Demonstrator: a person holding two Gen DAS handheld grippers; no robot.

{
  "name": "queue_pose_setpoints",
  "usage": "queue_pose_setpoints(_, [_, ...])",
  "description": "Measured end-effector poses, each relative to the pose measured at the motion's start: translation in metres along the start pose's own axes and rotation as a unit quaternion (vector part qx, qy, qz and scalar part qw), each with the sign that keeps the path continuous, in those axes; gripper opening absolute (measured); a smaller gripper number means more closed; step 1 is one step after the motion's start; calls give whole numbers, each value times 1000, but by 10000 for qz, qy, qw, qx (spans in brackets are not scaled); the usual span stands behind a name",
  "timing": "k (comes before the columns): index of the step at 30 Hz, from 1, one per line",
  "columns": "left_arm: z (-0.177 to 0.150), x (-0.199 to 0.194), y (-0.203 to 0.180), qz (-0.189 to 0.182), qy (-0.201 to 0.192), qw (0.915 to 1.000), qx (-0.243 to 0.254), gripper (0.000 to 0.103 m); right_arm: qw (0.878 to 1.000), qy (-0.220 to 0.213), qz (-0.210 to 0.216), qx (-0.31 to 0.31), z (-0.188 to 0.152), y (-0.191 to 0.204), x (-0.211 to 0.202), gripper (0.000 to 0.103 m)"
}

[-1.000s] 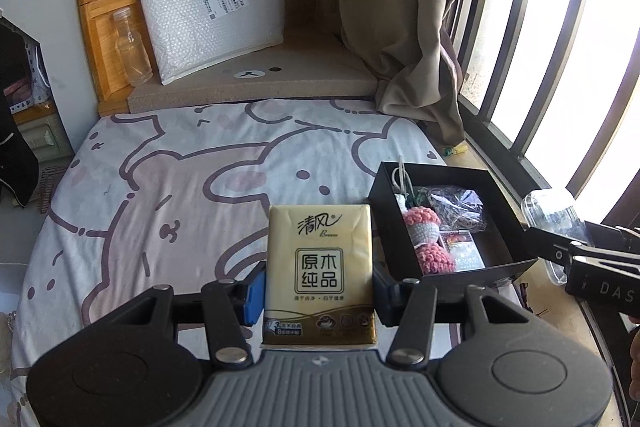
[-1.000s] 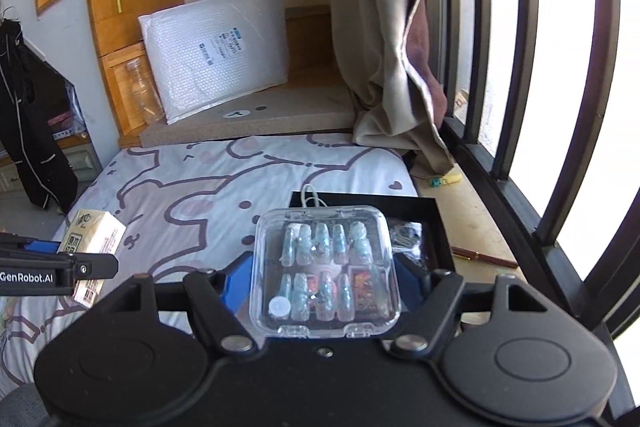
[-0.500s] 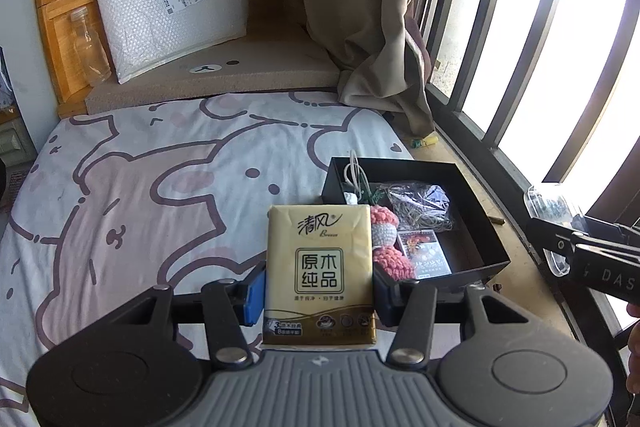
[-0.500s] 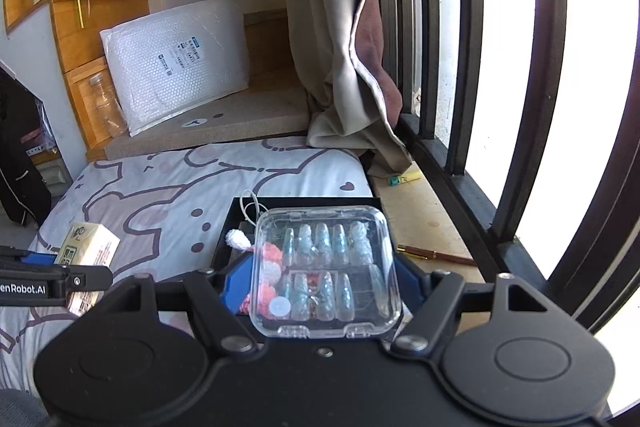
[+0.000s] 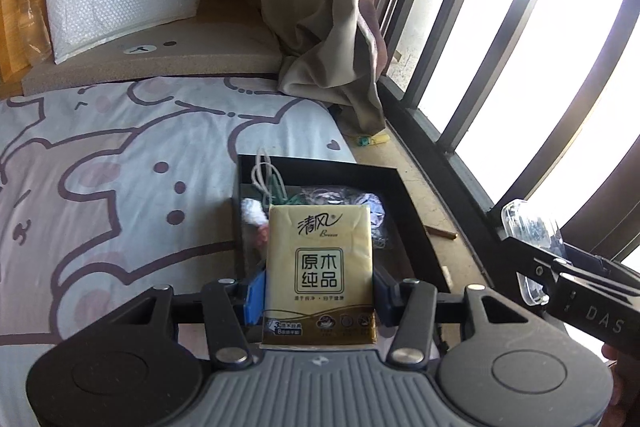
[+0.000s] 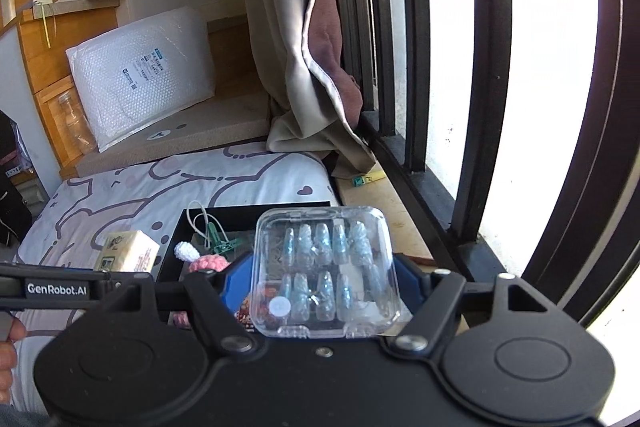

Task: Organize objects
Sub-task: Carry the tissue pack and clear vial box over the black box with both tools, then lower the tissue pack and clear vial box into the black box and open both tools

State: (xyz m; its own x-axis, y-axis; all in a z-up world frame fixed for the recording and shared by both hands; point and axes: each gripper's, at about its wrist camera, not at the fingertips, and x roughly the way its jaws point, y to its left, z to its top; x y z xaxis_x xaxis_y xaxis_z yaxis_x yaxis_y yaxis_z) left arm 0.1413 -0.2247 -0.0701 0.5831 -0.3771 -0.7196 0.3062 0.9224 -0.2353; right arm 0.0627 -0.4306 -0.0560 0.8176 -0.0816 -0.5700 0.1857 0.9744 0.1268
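currently the left gripper (image 5: 319, 297) pinched a tissue pack (image 5: 320, 269) by its soft, light sides above the black tray (image 5: 416, 227) at the bed's window edge; the right gripper (image 6: 322, 285) clamped a rigid, slippery clear case (image 6: 326, 273) by its sides.

Sunlit barred window (image 6: 492, 75), beige curtain (image 6: 292, 39)

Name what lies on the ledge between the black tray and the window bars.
In the left wrist view, a thin brown stick lies on the ledge beside the black tray, short of the window bars; farther back sits a yellow-green clip.
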Motion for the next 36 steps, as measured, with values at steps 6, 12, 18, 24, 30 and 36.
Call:
queue_pose_setpoints(6, [-2,36,-23,-265,3,9987,-430,52,9998,-97,-69,174,10,-22,9,73])
queue_pose_setpoints(12, [-5,66,-37,-320,99,9975,-621,52,9997,-168,-56,158,15,-32,17,73])
queue_pose_setpoints(18, [-3,91,-51,-345,211,9971,-638,52,9996,-162,-66,218,17,-38,28,73])
queue_pose_setpoints(24, [-5,109,-59,-338,358,9969,-618,52,9995,-91,-114,276,14,-44,37,73])
queue_pose_setpoints(30, [-12,123,-57,-616,531,9920,-965,73,9994,-60,-140,298,14,-47,43,73])
queue_pose_setpoints(36, [-14,124,-56,-714,578,9925,-806,74,9995,-20,-133,290,12,-44,49,73])
